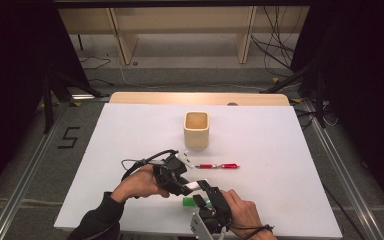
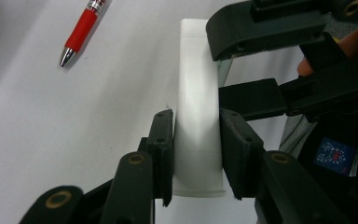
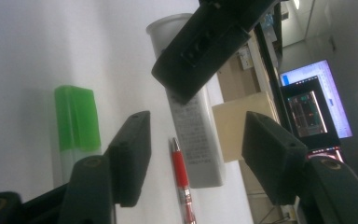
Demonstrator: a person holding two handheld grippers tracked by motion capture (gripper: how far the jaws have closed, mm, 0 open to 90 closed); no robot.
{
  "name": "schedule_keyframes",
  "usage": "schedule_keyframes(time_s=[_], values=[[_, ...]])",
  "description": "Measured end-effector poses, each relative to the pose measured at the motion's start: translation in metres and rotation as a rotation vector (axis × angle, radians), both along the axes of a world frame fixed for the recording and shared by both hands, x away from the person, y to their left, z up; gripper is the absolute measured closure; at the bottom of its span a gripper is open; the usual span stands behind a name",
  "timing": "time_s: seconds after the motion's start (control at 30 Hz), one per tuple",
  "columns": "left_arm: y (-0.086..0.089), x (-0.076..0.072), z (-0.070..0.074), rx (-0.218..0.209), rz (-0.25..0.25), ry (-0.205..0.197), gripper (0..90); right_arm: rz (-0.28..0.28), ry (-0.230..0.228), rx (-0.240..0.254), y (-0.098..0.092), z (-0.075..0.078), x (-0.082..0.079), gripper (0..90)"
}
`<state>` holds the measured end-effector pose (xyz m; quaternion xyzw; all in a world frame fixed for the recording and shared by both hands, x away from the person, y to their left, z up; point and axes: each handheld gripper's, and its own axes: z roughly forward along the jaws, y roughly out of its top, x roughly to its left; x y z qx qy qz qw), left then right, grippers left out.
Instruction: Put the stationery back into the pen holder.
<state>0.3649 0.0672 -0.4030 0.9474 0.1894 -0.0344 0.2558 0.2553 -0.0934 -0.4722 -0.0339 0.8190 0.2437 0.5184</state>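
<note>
Left gripper view: left gripper (image 2: 196,156) clamps a white tube (image 2: 198,116), long axis toward frame top; right gripper (image 3: 193,156), jaws apart, seemingly straddles its far end, lower centre.

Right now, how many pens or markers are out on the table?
3: a red pen lying in front of the wooden cup, a white marker clamped in the left gripper, and a green-capped one lying near the right gripper.

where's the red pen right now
In the high view the red pen lies flat on the white sheet, right of centre, just in front of the wooden cup and beyond the two tongs.
</note>
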Motion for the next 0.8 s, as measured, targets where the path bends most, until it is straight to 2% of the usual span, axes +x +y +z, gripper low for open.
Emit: schedule_keyframes(time_s=[0.2, 0.3, 0.4, 0.8], values=[[-0.004, -0.002, -0.001, 0.001, -0.001, 0.007, 67.1, -0.003, -0.035, -0.061, 0.005, -0.007, 0.003, 48.3], [-0.006, -0.002, -0.002, 0.006, -0.001, 0.011, 67.1, -0.012, -0.048, -0.075, 0.007, -0.01, 0.003, 49.1], [-0.006, -0.002, -0.003, 0.006, -0.002, 0.023, 67.0, -0.004, -0.071, -0.117, 0.009, -0.012, 0.003, 52.0], [-0.009, -0.002, -0.006, 0.015, -0.001, 0.039, 67.0, -0.001, -0.11, -0.152, 0.011, -0.017, 0.003, 59.0]])
